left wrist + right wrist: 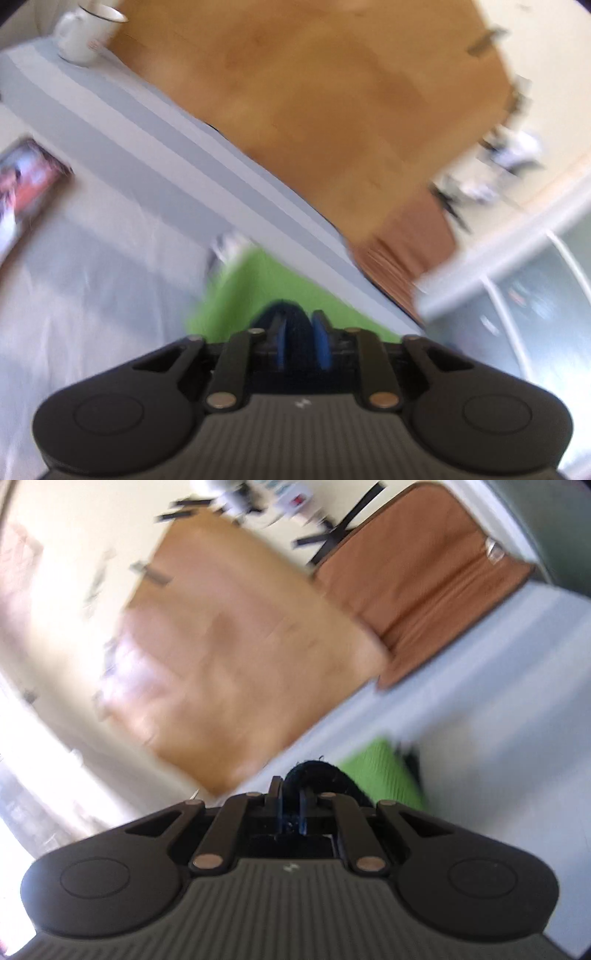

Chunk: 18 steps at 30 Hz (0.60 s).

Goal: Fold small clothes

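Dark knit fabric (295, 321) sits pinched between the blue pads of the left gripper (301, 332), a fold of it bulging up between the jaws, while the right gripper (291, 805) clamps another bunch of the same dark cloth — both grips nearly closed on the material, neither spread. Beneath and beyond the held garment lies a bright green cloth (273, 291) on the pale grey-striped cover of the bench (122, 122), close to its far edge, where a tan board (314, 92) and a brown cushion (417, 590) stand behind it. A white mug (88, 33) stands at the far-left corner of the bench in the left wrist view, and a phone-like object with a bright screen (29, 184) lies near the left edge. Both views are streaked with motion blur, so the garment's full outline cannot be made out.

The step in hand appears to be carrying a gripped edge of the dark garment over to make a fold. Doing it well likely means keeping both pinches firm, holding the two grippers level with each other so the edge stays taut and straight, and laying the fabric down flat before letting go — well clear of the mug and without dragging the green cloth along.
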Tool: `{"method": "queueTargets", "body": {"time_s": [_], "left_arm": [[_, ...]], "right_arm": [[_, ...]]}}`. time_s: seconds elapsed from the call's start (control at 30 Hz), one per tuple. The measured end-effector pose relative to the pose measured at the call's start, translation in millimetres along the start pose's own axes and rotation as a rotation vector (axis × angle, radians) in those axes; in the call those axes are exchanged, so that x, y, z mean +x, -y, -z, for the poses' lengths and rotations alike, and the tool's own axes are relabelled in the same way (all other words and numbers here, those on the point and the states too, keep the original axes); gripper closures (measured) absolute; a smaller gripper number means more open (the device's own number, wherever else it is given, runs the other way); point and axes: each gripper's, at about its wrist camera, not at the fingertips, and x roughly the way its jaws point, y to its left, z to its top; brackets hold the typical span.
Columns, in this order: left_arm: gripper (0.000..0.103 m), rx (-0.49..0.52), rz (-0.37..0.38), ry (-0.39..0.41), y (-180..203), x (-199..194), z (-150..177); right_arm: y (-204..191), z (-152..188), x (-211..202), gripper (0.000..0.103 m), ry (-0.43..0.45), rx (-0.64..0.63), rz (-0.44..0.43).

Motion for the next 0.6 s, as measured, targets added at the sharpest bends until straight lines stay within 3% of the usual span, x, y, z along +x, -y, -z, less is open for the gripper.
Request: {"method": "queueTargets", "body": {"time_s": [0.03,0.07,0.1,0.17,0.23,0.3,0.43,0.53,0.6], "left_arm": [[0.074,-0.027,-0.056,0.002,-2,6,-2],[0.073,-0.053,-0.077,-0.006,-6,12,-1],[0.069,-0.046,-0.050,-0.018,-8,13,2],[0.065,-0.008,-0.046,-0.019,-10,12,12],[0.065,0.029,-0.075,0.004,-5,12,19],[0.065,0.079,-0.042,0.007,6,15,21],[0.065,0.293,-0.037,0.050,49,27,32],[0.065,0.411,-0.051,0.036,67,39,44],[0.065,0.455,-0.144,0.029,63,56,52]], "right_arm": [[1,-3,15,0.074,0.003,-0.025,0.073],[2,-3,24,0.050,-0.014,-0.027,0.128],[4,-1,26,0.045,-0.025,-0.018,0.147],[4,7,14,0.045,0.002,-0.039,0.095],[-3,16,4,0.045,0.029,-0.098,0.114],[-15,24,4,0.047,0.016,-0.146,0.085],[-37,43,19,0.049,-0.047,-0.264,0.039],[-40,57,35,0.049,-0.091,-0.332,0.080],[-25,61,39,0.052,-0.119,-0.303,0.151]]}}
